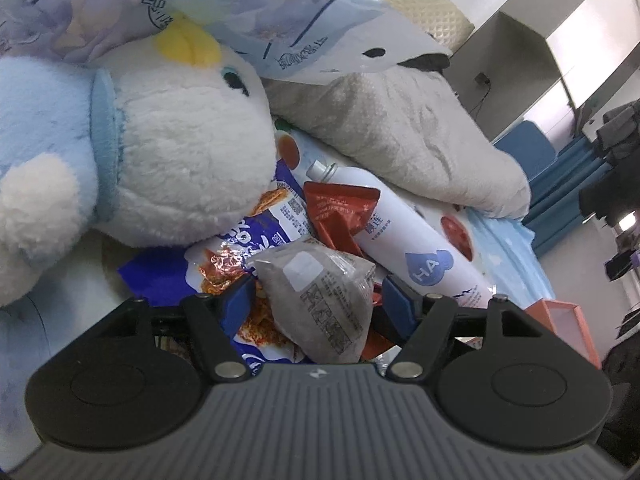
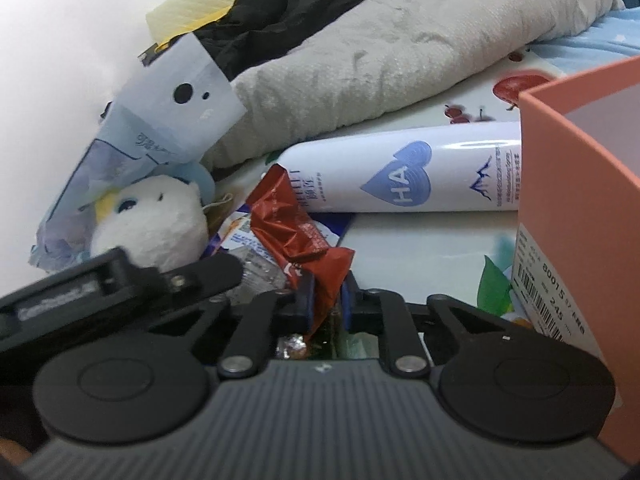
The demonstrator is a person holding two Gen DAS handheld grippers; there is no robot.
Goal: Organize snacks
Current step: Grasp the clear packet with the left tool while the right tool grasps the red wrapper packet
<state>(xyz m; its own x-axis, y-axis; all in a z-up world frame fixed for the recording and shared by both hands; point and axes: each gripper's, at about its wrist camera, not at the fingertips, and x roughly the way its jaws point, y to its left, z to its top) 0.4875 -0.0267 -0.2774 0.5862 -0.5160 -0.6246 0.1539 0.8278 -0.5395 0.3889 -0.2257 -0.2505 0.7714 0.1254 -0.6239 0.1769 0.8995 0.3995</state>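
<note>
Pinching the crumpled red packet (image 2: pixel 298 236) by its lower end, the right gripper (image 2: pixel 326 300) has its blue pads nearly together, with only the foil between them. Below the pads a bit of green and silver wrapping shows, too cut off to identify. The rest of the packet rises toward 11 o'clock, its top touching the white spray can (image 2: pixel 404 172) lying on its side at 1 o'clock. A pink box (image 2: pixel 580 208) fills the 3 o'clock edge and hides the can's far end. At 9 o'clock the left gripper's black body crosses in, blurred.

In the left view, the left gripper (image 1: pixel 320 300) stands wide, its pads on either side of a grey clear-wrapped packet (image 1: pixel 320 300); whether they press it is hard to say, though a gap shows at the right pad. Under it lies a blue-and-white snack bag (image 1: pixel 256 248), mostly covered. A white-and-blue plush toy (image 1: pixel 168 152) fills 10 o'clock, with a pale blue pouch (image 1: pixel 240 20) over its head. A grey pillow (image 1: pixel 400 136) sits at 1 o'clock.
</note>
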